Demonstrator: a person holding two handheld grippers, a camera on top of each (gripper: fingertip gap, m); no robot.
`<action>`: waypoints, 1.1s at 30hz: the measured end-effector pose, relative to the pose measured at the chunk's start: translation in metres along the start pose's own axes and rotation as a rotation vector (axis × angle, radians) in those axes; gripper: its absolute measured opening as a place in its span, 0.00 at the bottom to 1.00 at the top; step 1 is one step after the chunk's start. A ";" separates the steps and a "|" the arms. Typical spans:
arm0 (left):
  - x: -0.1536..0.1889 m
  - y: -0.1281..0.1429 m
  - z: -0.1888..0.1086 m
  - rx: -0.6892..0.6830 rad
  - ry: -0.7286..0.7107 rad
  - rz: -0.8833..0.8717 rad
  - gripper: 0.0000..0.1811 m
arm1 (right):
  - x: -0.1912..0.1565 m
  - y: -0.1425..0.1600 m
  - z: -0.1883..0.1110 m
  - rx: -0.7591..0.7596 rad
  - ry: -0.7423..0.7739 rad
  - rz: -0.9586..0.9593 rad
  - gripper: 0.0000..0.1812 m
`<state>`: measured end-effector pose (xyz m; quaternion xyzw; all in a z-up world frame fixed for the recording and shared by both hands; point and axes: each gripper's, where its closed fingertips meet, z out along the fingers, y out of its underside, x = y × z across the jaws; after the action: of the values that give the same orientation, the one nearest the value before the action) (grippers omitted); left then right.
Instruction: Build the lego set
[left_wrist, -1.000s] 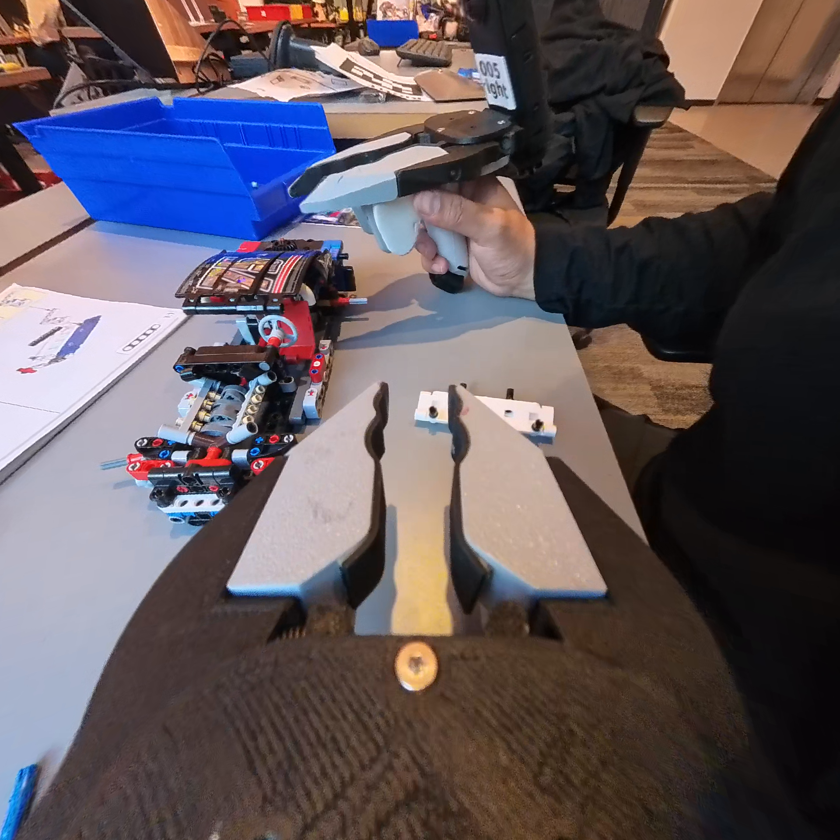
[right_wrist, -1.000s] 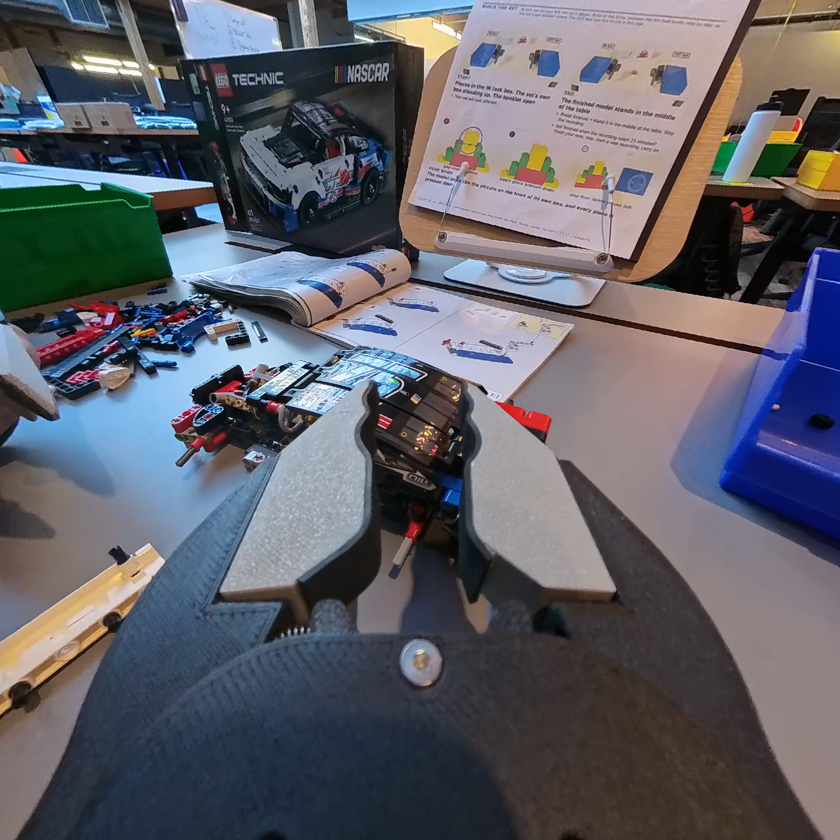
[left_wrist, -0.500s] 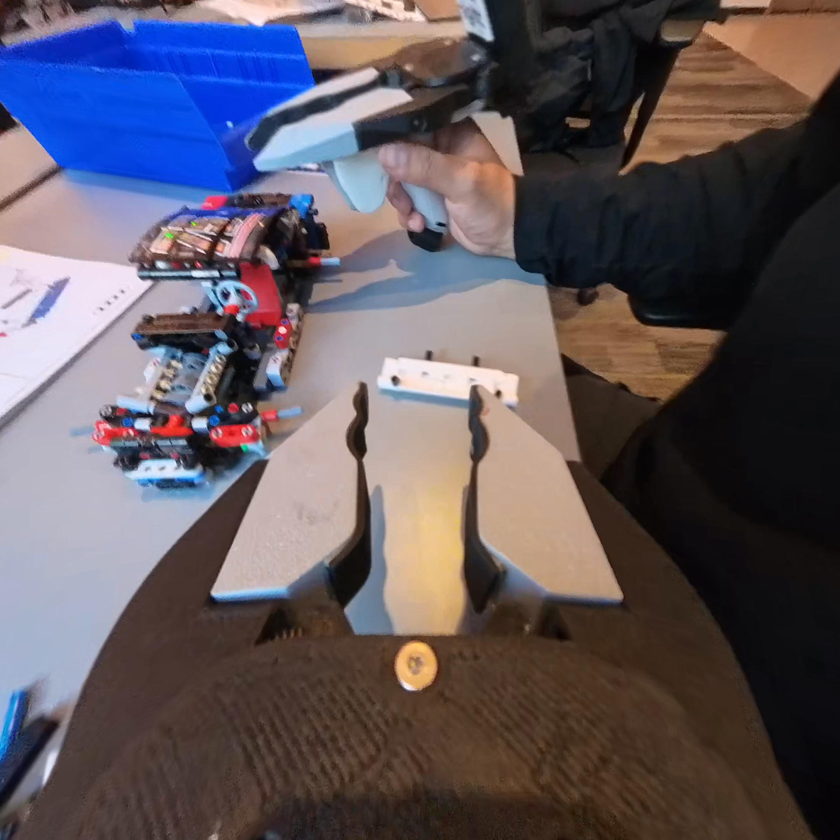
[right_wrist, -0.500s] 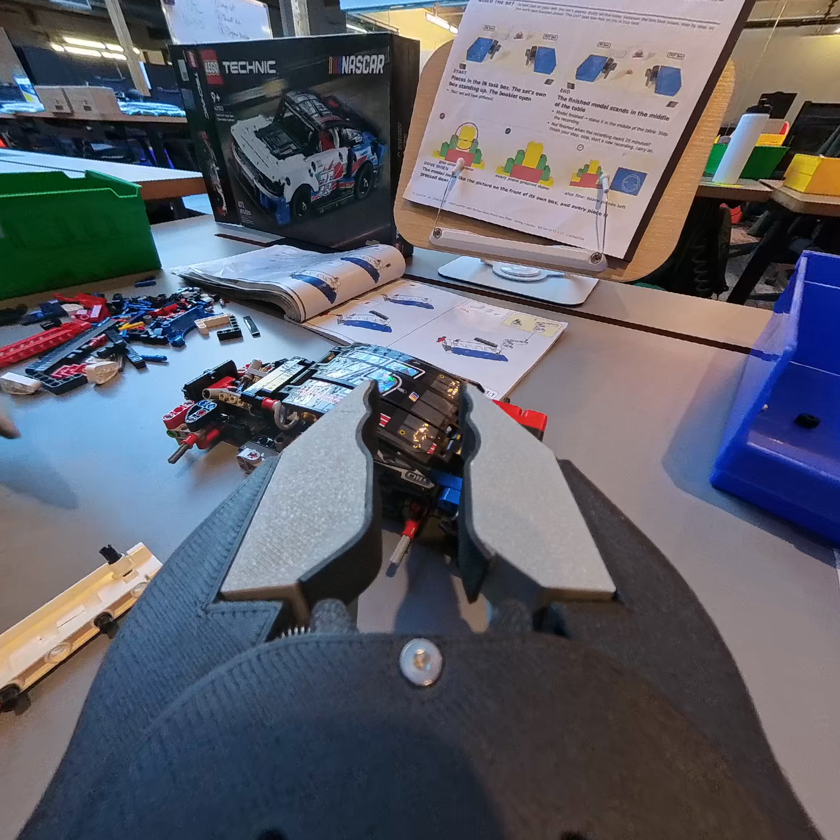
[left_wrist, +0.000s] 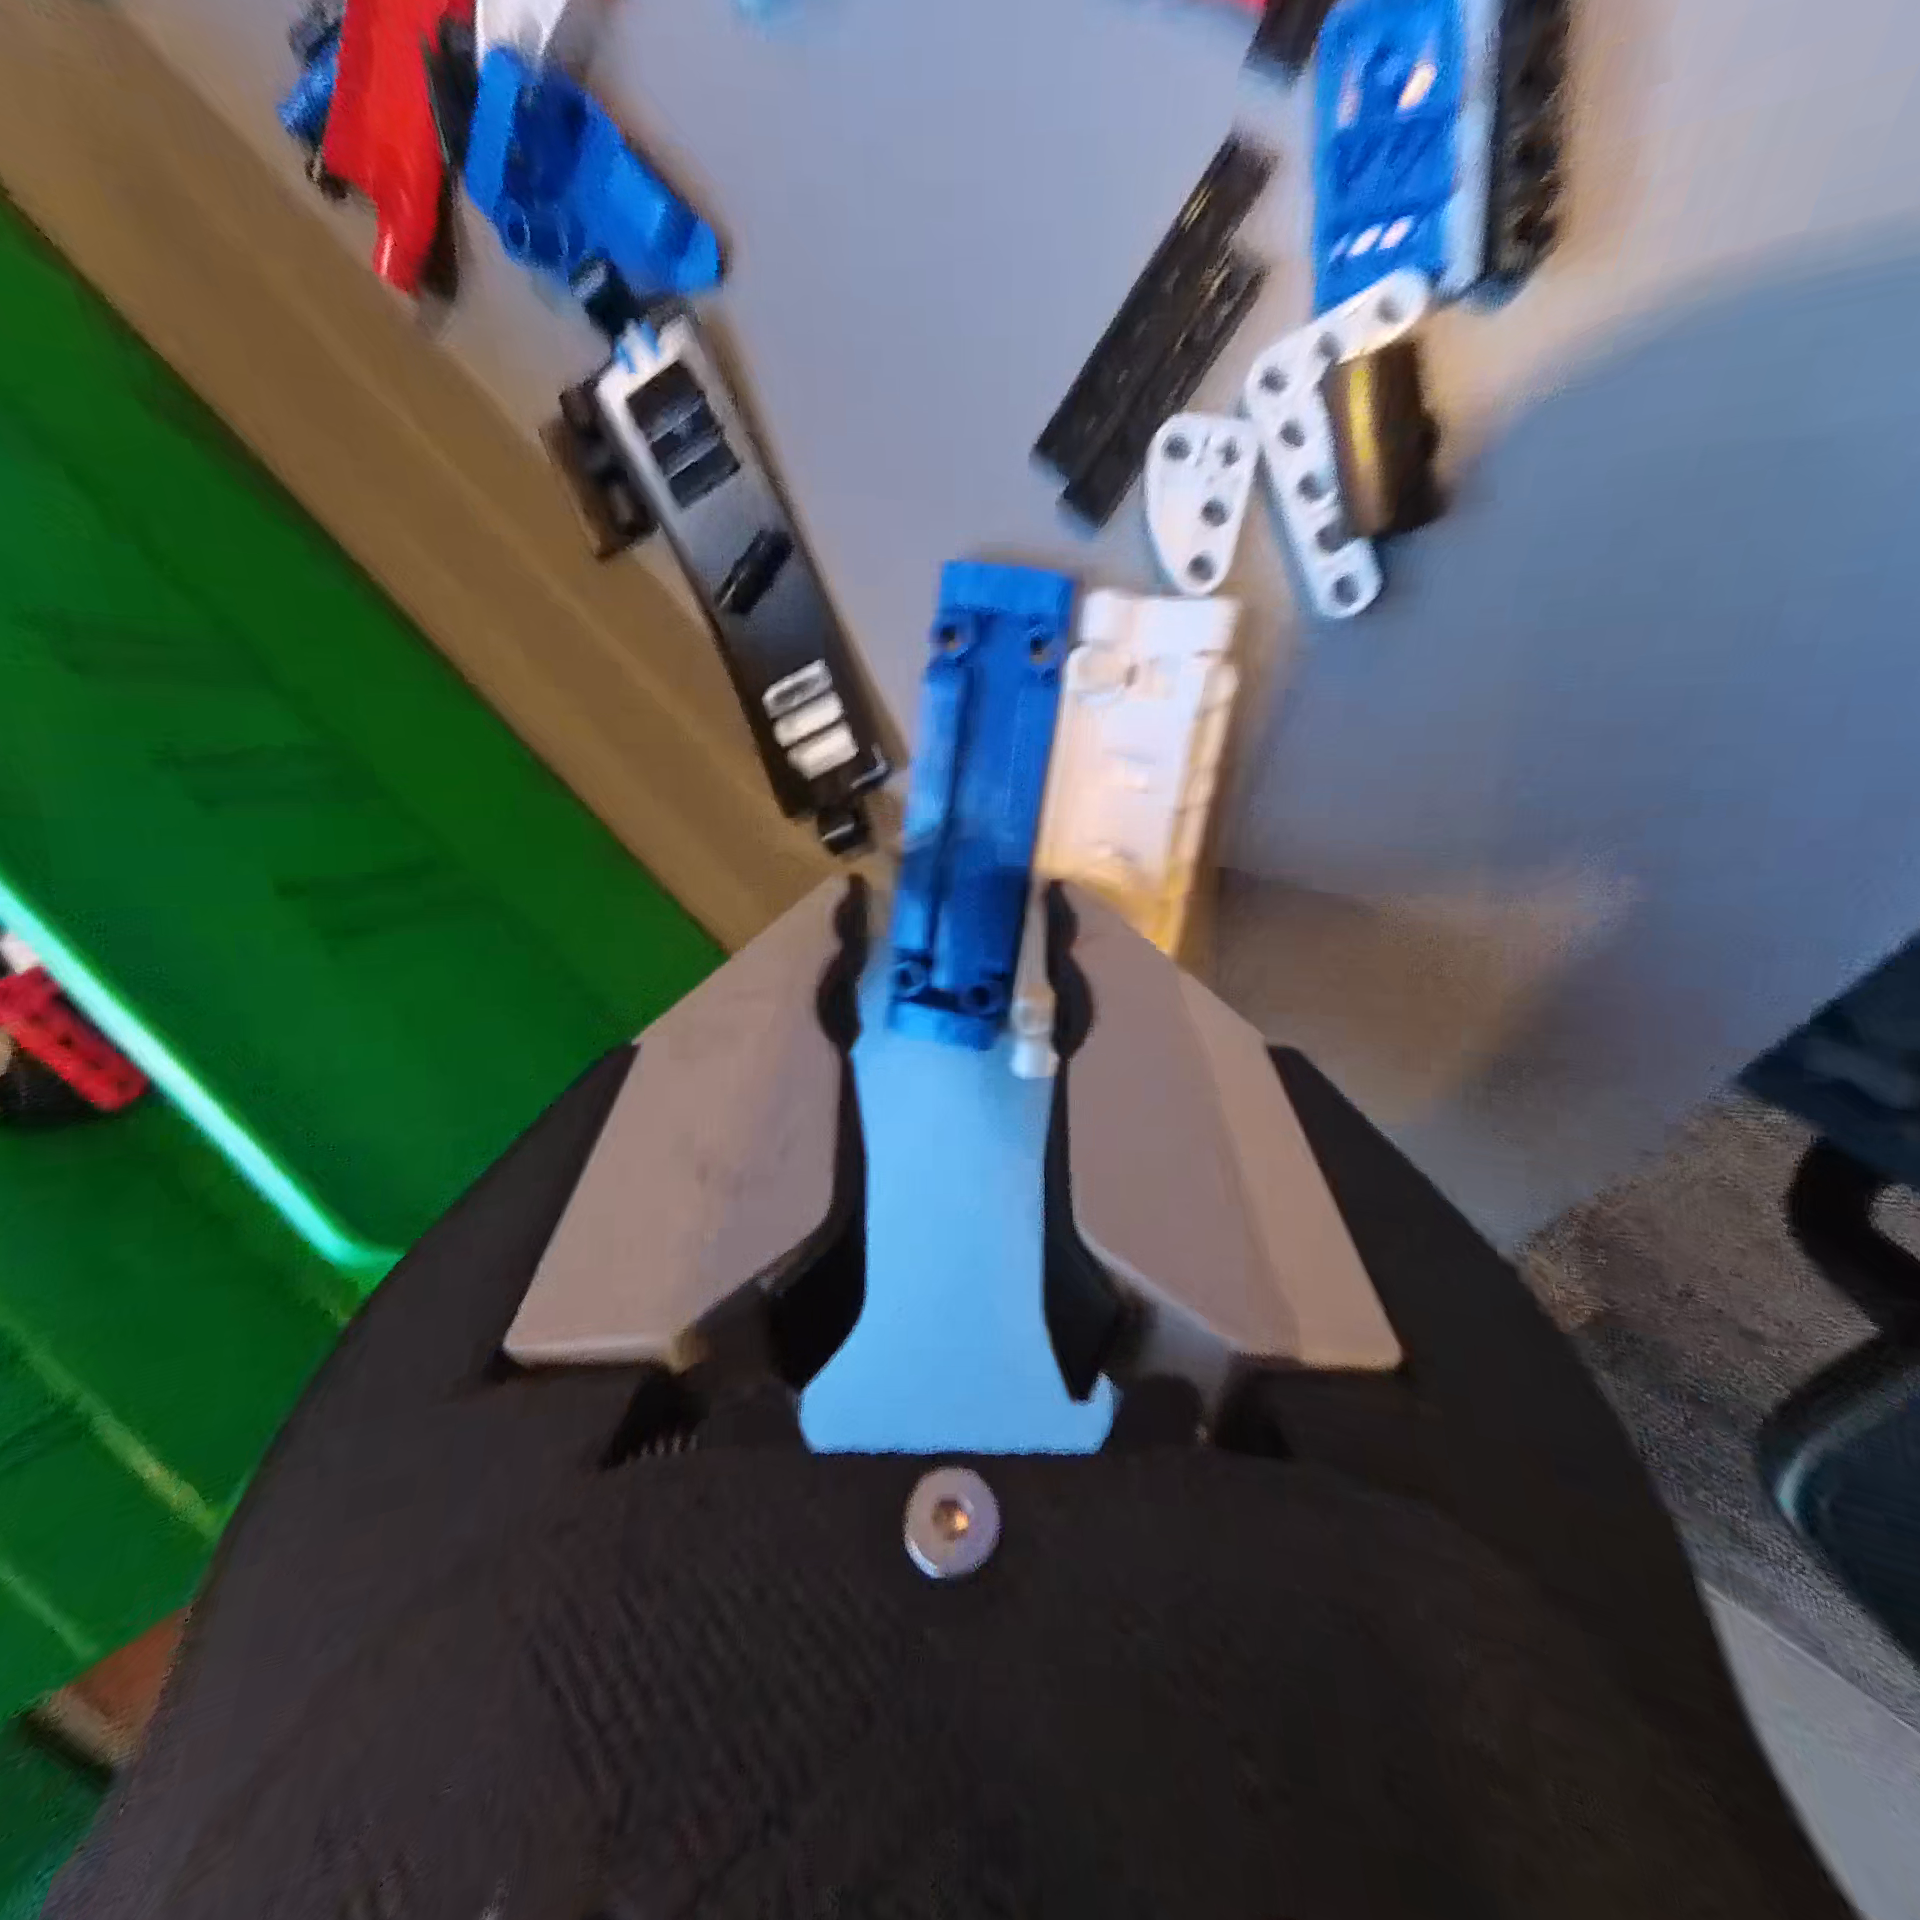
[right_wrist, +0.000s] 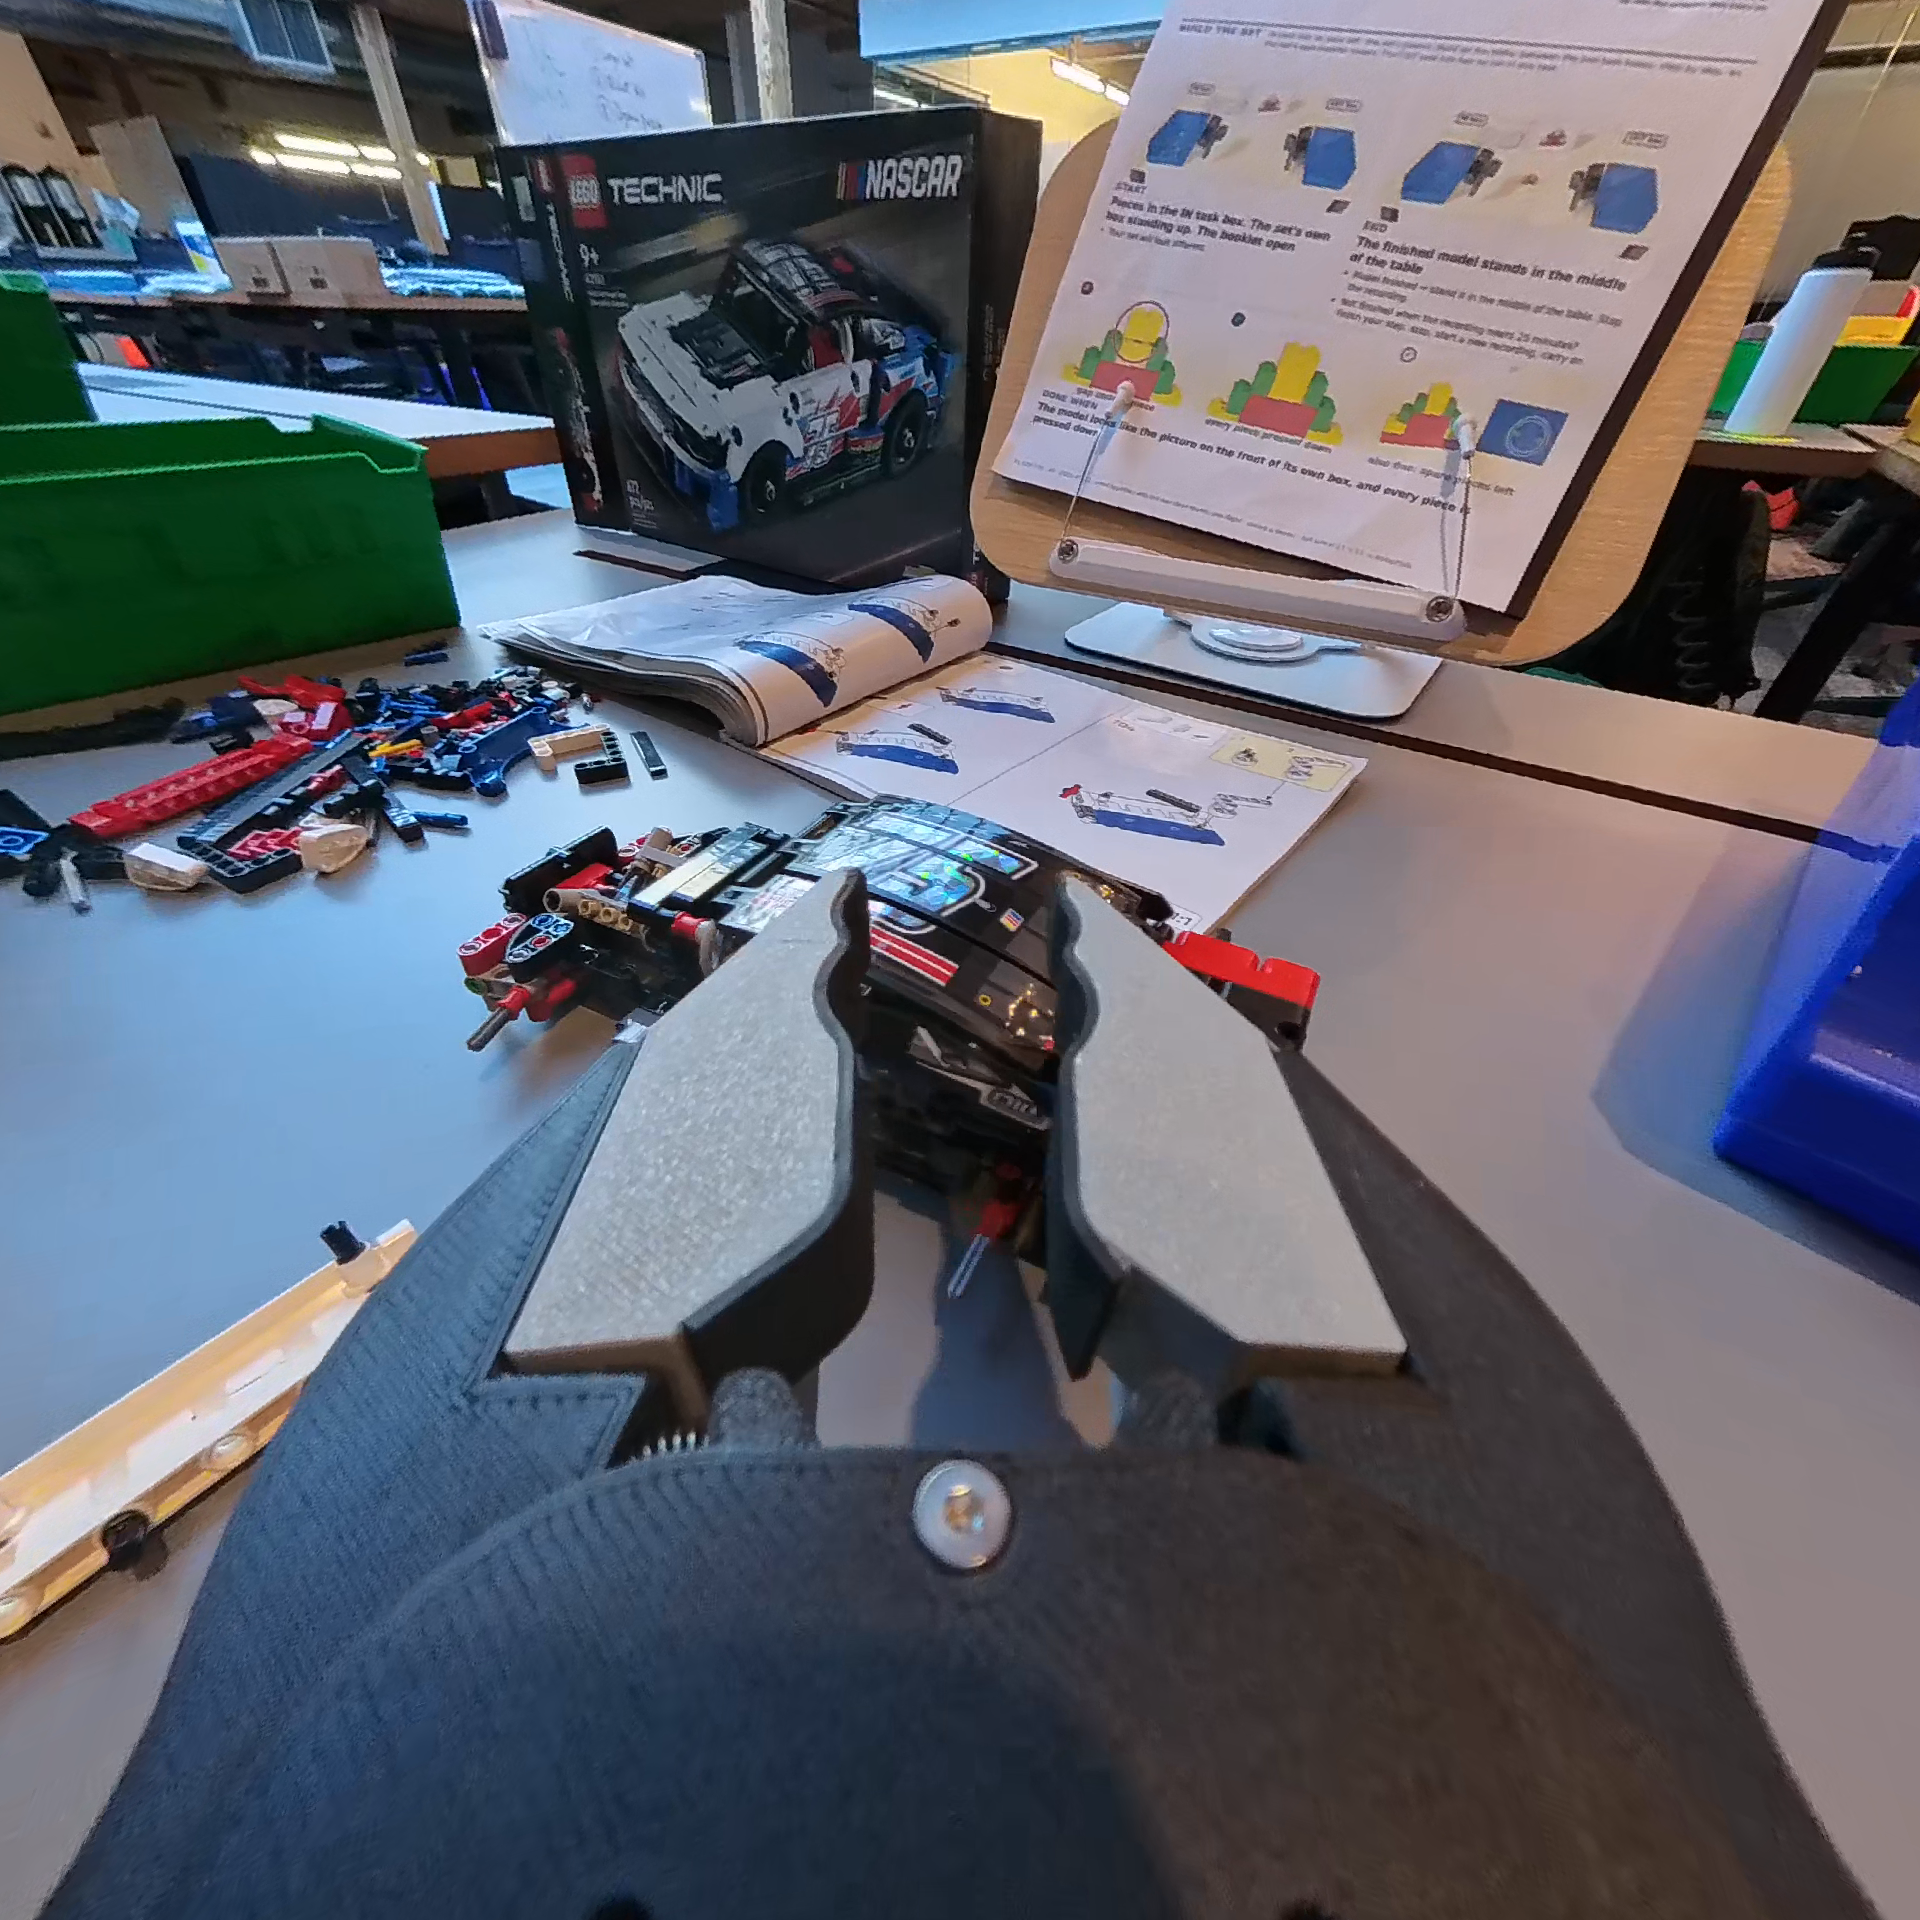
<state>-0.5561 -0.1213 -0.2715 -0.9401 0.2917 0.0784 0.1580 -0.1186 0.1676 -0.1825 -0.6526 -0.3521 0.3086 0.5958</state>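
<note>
both your claws gape empty: your left gripper (left_wrist: 951, 961) hovers over a blue panel (left_wrist: 977, 800) just right of the green bin (left_wrist: 260, 831); your right gripper (right_wrist: 956, 977) hangs before the half-built car (right_wrist: 831, 914).

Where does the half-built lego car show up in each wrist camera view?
Left wrist view: not in it; only loose pieces on the table.
Right wrist view: the lego car is at centre, seen between and past the right hand-held gripper, in front of the open booklet.
Shared landmark: the green bin, at the left in both.
</note>
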 end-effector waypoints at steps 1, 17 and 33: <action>0.005 -0.004 0.000 0.022 0.030 0.008 0.15 | 0.000 0.000 -0.001 0.003 0.000 -0.001 0.17; 0.000 -0.021 -0.004 0.040 0.090 -0.026 0.17 | -0.001 -0.002 -0.002 0.022 -0.034 0.042 0.18; 0.003 -0.071 -0.023 0.107 0.043 0.000 0.12 | -0.002 -0.006 -0.005 0.051 -0.057 0.075 0.18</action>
<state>-0.5113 -0.0756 -0.2327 -0.9318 0.2987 0.0426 0.2017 -0.1160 0.1635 -0.1760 -0.6409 -0.3363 0.3582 0.5897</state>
